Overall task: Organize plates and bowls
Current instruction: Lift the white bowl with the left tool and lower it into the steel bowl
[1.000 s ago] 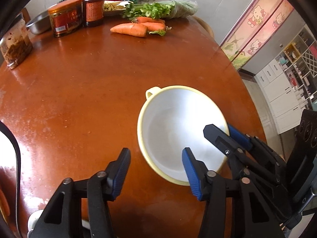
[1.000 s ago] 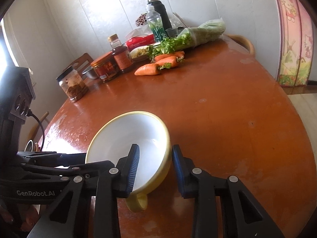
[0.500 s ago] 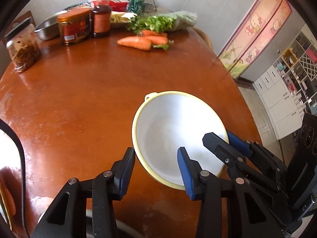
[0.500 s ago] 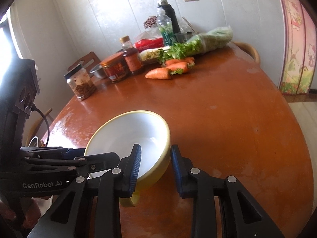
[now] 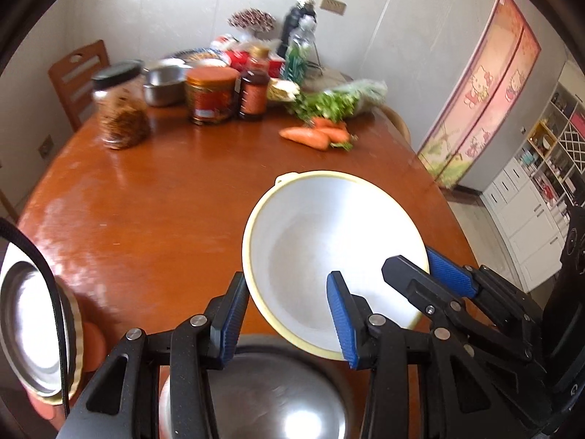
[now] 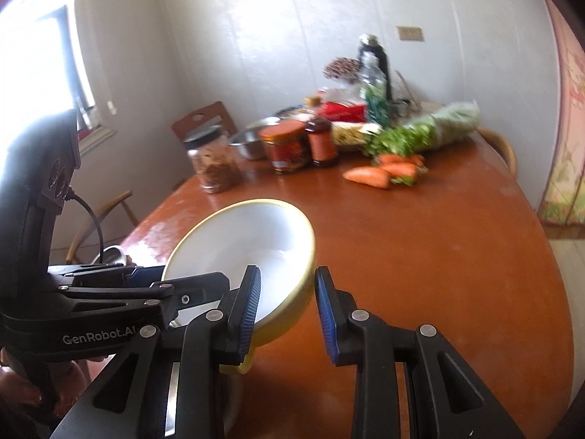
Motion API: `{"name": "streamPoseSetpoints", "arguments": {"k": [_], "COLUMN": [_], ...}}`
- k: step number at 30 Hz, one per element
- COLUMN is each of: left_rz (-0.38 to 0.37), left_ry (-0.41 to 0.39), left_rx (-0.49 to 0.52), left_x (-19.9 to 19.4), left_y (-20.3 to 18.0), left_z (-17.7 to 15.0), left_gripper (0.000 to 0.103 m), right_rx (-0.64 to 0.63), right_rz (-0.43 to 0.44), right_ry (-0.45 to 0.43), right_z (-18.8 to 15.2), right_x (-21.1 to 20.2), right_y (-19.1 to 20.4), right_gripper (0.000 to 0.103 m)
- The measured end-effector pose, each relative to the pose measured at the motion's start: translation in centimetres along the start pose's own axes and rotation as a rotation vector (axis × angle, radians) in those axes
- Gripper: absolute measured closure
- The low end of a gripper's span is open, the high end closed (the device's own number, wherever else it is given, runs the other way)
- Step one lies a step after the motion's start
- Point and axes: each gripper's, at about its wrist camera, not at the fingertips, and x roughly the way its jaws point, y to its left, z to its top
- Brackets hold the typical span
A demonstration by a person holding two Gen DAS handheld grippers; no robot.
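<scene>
Lifted clear of the table point(image 5: 153, 197), the yellow-rimmed white bowl point(image 5: 329, 241) now hangs in the air between both tools, where a second ago it sat flat on the wood near the table's right edge. Both hands have risen and drawn back toward the near edge together, and the bowl tilts with them, its far rim higher in the right wrist view.

Clenched on the bowl's near rim, the left gripper point(image 5: 289, 311) has one blue pad outside the wall and one inside, its jaws closed the last bit onto that rim within the past second. Gripping the opposite side the same way, the right gripper point(image 6: 287, 307) has the wall pinched between its pads and the bowl's small yellow handle point(image 6: 243, 364) poking out below.

New in the frame is a steel bowl point(image 5: 270, 398) at the near edge, directly beneath the left tool, and a second steel dish point(image 5: 33, 333) at the near-left corner. The jars point(image 5: 210, 95) and carrots point(image 5: 314, 135) remain at the far edge.

My reading is that the white bowl is being carried to nest into the steel bowl; whether it already hangs squarely over it is hard to say, since the tools hide most of that bowl and the picture is blurred.
</scene>
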Motion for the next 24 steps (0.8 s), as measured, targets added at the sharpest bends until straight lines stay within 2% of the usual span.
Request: {"name": "streamPoseSetpoints", "arguments": {"k": [11,24], "left_rz": [0.050,0.062], "left_ry": [-0.053,-0.058], "left_rx": [-0.033,-0.017], "left_x": [-4.1,-5.0], "left_y": [4.2,5.0], "left_z": [-3.0,-6.3], "left_gripper": [0.060,0.060], "right_rx": [-0.090,-0.112], "right_rz": [0.051,0.041], "right_ry": [-0.002,0.041], "right_z": [-1.0,-4.3], "right_x": [-0.4,-0.6], "right_y": [6.9,9.0], "right_gripper": [0.070,0.070]}}
